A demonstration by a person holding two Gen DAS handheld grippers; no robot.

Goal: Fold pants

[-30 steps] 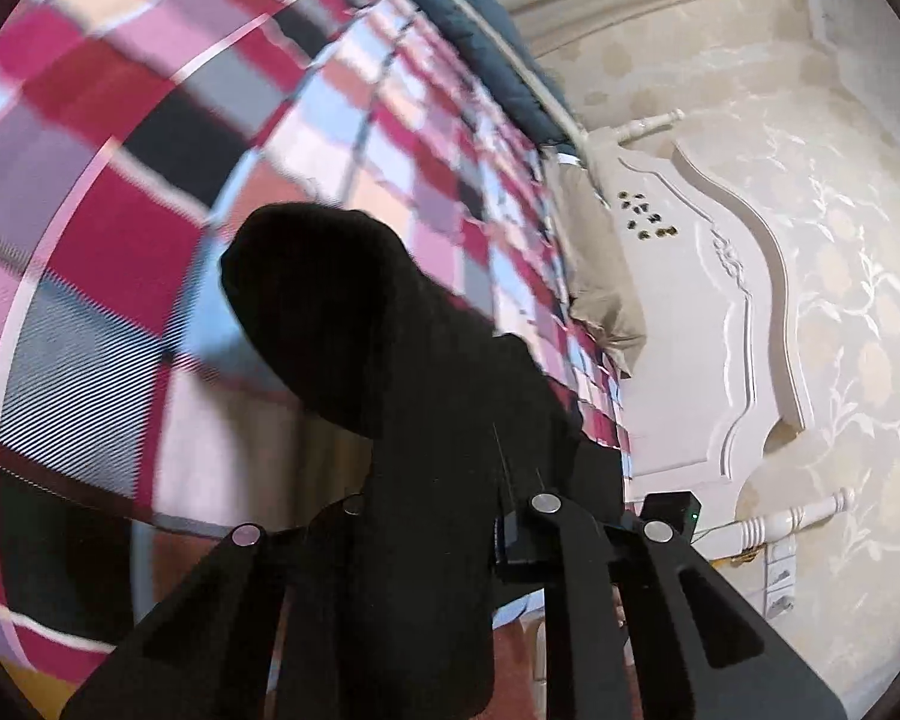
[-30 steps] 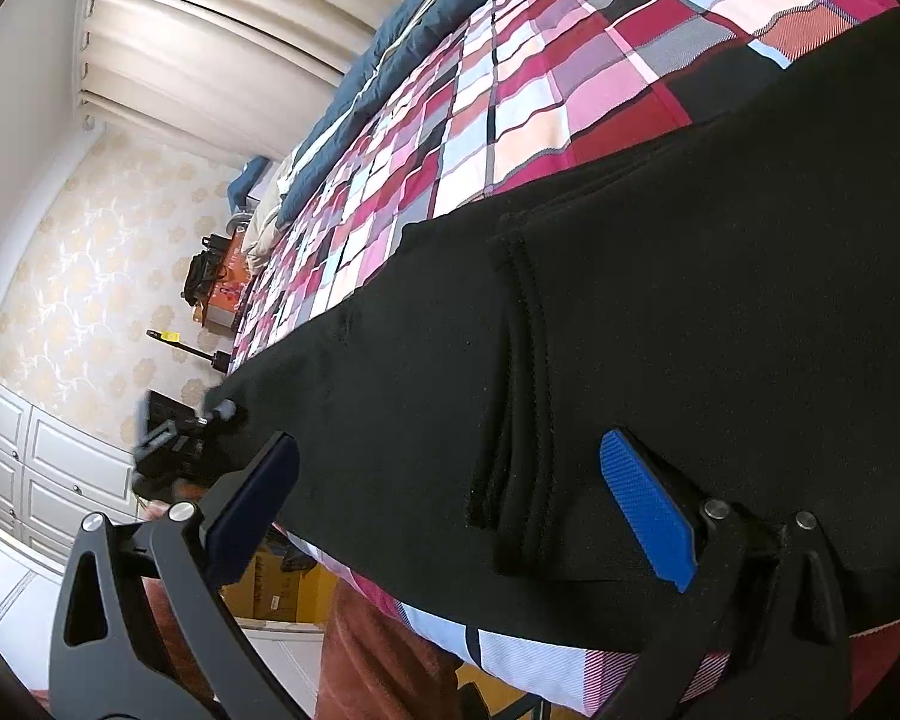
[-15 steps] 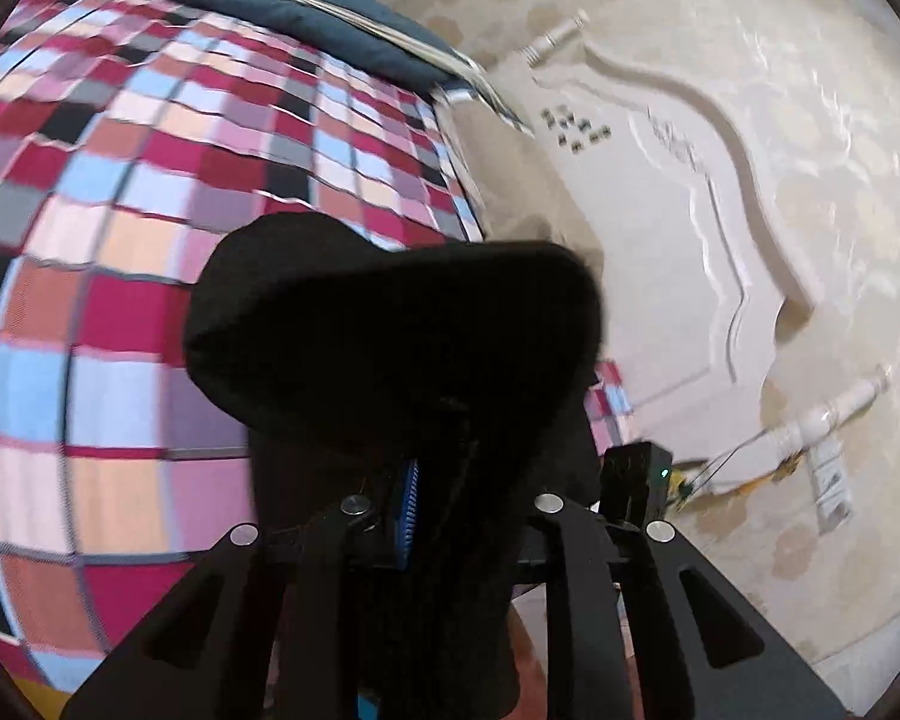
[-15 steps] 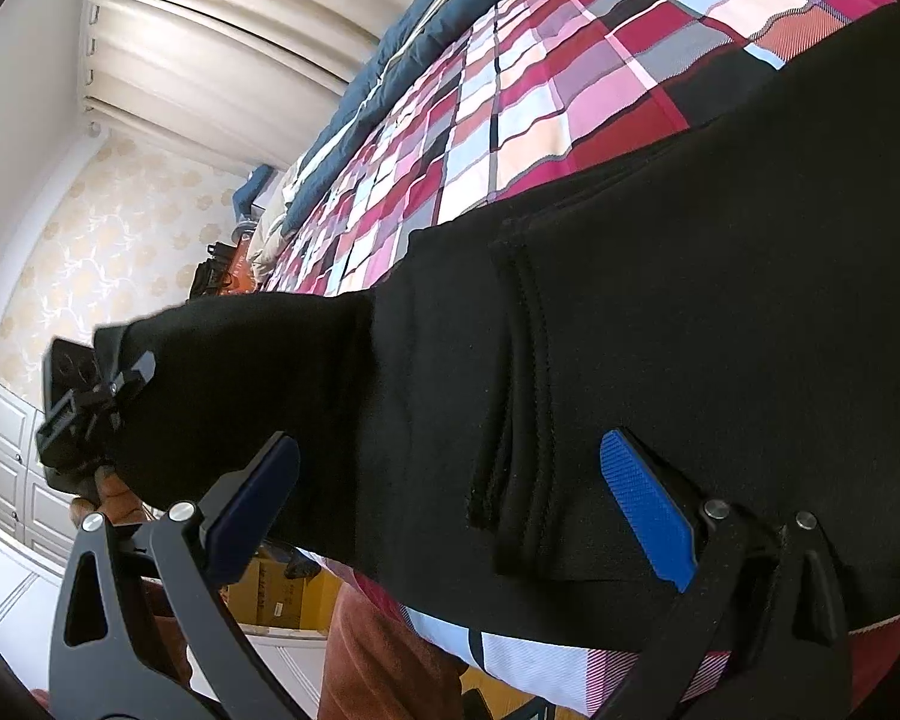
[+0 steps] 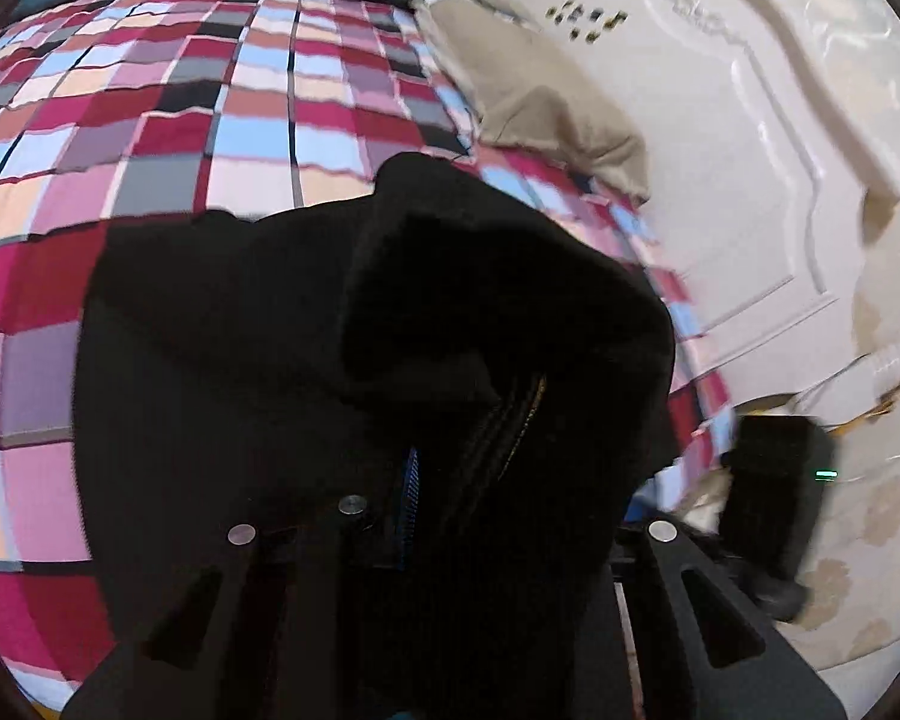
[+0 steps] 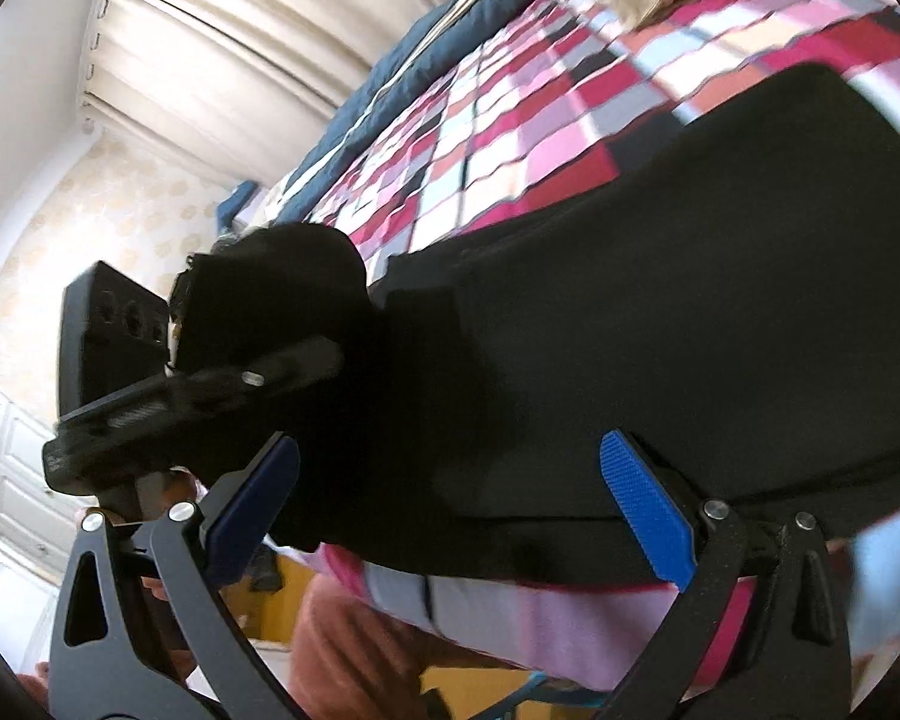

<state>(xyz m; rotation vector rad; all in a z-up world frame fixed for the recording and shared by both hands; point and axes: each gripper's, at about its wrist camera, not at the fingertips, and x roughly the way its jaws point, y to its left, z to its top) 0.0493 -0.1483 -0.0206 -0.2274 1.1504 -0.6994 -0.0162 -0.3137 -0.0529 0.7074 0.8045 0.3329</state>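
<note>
The black pants (image 6: 660, 330) lie across the checked bedspread (image 6: 498, 126) near the bed's front edge. My left gripper (image 5: 450, 480) is shut on a bunched end of the black pants (image 5: 450, 312) and holds it lifted over the flat part; cloth hides most of its fingers. The left gripper also shows in the right wrist view (image 6: 210, 390), carrying that end at the left. My right gripper (image 6: 450, 492) is open and empty, its blue pads (image 6: 648, 504) straddling the pants' near edge.
The bedspread (image 5: 210, 120) fills the left wrist view. A beige pillow (image 5: 540, 90) lies against the white headboard (image 5: 750, 150). A dark blue blanket (image 6: 402, 78) runs along the far side below curtains (image 6: 258, 48). The right gripper's body (image 5: 774, 492) is at right.
My left gripper has carried the held end of the pants over toward the right gripper, above the flat part. The right gripper has shifted slightly and stays open.
</note>
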